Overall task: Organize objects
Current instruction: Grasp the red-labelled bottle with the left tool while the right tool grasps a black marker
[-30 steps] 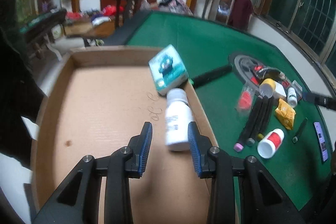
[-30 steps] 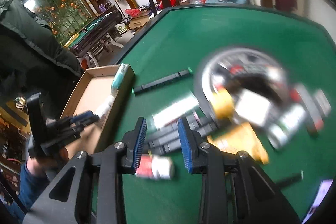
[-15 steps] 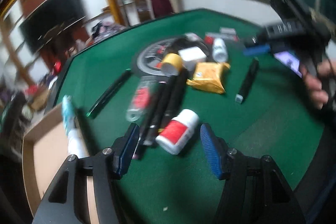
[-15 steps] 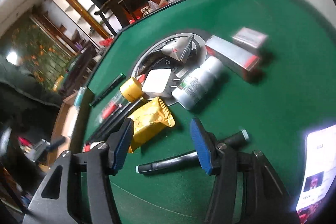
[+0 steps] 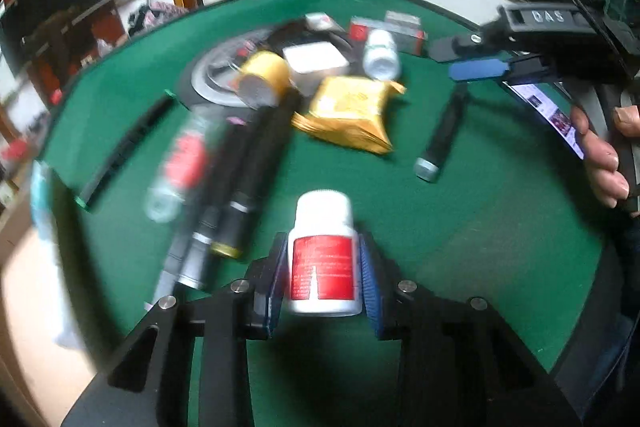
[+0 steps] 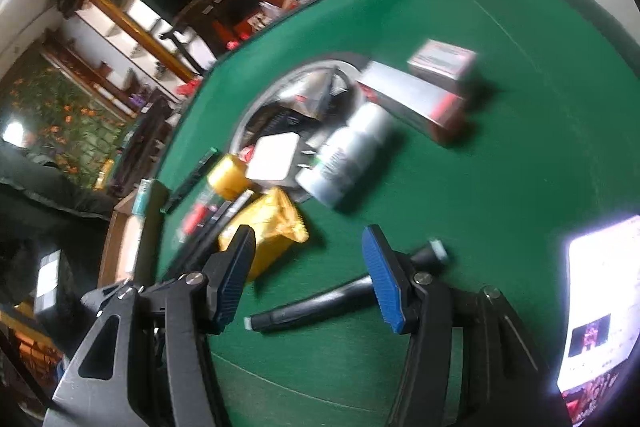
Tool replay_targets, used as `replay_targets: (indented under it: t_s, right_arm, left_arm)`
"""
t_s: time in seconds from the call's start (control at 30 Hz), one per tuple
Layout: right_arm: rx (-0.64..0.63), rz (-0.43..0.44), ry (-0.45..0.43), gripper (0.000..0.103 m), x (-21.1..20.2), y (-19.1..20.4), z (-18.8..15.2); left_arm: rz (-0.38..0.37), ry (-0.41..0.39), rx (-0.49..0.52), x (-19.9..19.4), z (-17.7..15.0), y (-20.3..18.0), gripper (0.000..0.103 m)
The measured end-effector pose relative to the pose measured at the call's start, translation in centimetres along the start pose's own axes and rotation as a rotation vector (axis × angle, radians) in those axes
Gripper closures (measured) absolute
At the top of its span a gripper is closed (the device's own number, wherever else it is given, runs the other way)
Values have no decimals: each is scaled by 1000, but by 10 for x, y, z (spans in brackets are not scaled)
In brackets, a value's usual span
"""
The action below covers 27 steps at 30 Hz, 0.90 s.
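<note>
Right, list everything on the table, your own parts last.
pill bottle: 1, white with red label, between the left jaws, which are closing on it
foil packet: 1, yellow, mid-table
black marker: 1, between the open right jaws, untouched
white bottle: 1, lying by the round tray
yellow-capped jar: 1, on tray edge
phone: 1, screen lit, right edge
table: 1, green felt
left gripper: black, blue pads
right gripper: same
</note>
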State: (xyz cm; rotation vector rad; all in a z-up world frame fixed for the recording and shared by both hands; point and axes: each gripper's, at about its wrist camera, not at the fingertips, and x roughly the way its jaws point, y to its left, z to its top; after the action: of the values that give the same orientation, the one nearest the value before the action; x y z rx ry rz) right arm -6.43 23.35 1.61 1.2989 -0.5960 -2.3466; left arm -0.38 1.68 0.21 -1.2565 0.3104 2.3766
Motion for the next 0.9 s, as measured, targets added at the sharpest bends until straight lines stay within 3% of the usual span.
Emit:
replay_targets:
  t_s: [0.1, 0.23, 0.4, 0.5, 0.63, 0.67, 0.73, 0.9]
  right_arm:
    - [33, -15, 23, 49, -1, -7, -5]
    - [22, -99, 40, 49, -15, -2, -24]
    - [37, -179, 106, 48, -2, -2, -29]
    - [-14, -240, 126, 47, 8, 12, -21]
    - [-223, -428, 140, 46, 37, 43, -15]
    - [-269, -434, 133, 48, 41, 47, -17]
    - [-372, -443, 104, 64, 42, 54, -25]
    - [-425, -412, 79, 91, 28, 42, -30]
  left_arm:
    - [6, -11, -66, -2, -1, -1, 74]
    - [30, -12, -54, -2, 0, -3, 74]
    - [15, -16, -72, -3, -1, -3, 74]
    - [17, -15, -78, -2, 0, -4, 74]
    - [24, -13, -77, -1, 1, -6, 74]
    - [24, -13, -77, -1, 1, -6, 74]
    - [26, -12, -72, -1, 1, -7, 74]
    - [37, -14, -95, 0, 2, -9, 74]
